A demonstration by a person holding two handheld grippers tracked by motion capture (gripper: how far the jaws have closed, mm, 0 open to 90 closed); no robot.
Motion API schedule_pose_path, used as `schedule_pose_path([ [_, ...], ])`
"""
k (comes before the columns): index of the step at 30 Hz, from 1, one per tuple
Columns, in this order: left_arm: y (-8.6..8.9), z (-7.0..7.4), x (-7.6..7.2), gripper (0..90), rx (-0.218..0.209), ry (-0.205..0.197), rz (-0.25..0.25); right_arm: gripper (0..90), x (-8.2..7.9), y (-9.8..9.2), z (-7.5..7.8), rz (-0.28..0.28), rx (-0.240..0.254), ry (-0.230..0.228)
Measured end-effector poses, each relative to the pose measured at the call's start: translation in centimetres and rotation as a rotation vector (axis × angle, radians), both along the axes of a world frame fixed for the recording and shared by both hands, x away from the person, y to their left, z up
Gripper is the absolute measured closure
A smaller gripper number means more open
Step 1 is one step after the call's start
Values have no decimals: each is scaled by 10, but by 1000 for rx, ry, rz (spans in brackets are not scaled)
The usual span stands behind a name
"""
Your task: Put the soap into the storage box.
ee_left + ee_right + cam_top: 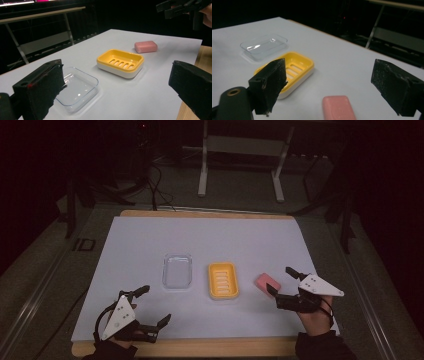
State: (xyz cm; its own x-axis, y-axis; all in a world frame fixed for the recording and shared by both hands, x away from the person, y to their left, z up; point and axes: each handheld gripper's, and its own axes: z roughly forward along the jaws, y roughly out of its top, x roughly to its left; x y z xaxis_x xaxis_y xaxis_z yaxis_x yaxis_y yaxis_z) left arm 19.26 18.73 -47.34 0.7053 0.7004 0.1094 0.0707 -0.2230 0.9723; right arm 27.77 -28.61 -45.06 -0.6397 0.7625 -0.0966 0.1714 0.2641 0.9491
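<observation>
The left hand-held gripper [152,306] hovers wide and empty, with the clear lid [177,270] just ahead of it. Past the yellow soap dish [223,280], the right hand-held gripper [281,281], jaws wide, brackets the pink soap [267,283] on the tabletop [210,237], seemingly without touching it. The approach is under way; next it should close on the soap.

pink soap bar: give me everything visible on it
The pink soap bar is a small rounded-edge rectangular block, matte and plain pink, with no wrapper or marking that can be made out. It lies flat on the white table cover, to the right of the yellow soap dish and apart from it. The right gripper is right by it with jaws wide open; in the right gripper view the bar sits low between the two black jaws, and neither pad presses on it. Nothing else touches it.
</observation>
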Motion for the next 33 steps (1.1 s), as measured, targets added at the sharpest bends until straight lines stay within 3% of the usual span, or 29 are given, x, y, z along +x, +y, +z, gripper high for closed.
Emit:
schedule_pose_path([
  [5, -1, 0, 0, 6, 10, -2, -1, 130, -1, 1, 1, -3, -18, -10],
  [9, -2, 0, 0, 6, 21, -6, -1, 129, 1, 3, 0, 12, -47, 16],
  [14, -2, 0, -1, 6, 23, -6, 1, 136, 2, 7, 0, 26, -77, 85],
  [16, -1, 0, -1, 6, 21, -4, 0, 135, 2, 10, 0, 41, -94, 86],
  [21, -3, -1, -2, 6, 33, -8, 4, 134, 1, 16, -2, 10, -134, 113],
  [24, -3, -1, -2, 6, 36, -9, 2, 130, 3, 19, -4, -12, -175, 104],
  [28, -3, -1, -2, 7, 38, -3, 0, 130, 7, 19, -5, -55, -226, 137],
  [31, -3, -1, -2, 7, 43, 2, -5, 130, 10, 15, -3, -88, -219, 166],
  [33, -4, -1, -2, 6, 46, 1, -8, 122, 12, 12, -1, -90, -246, 191],
])
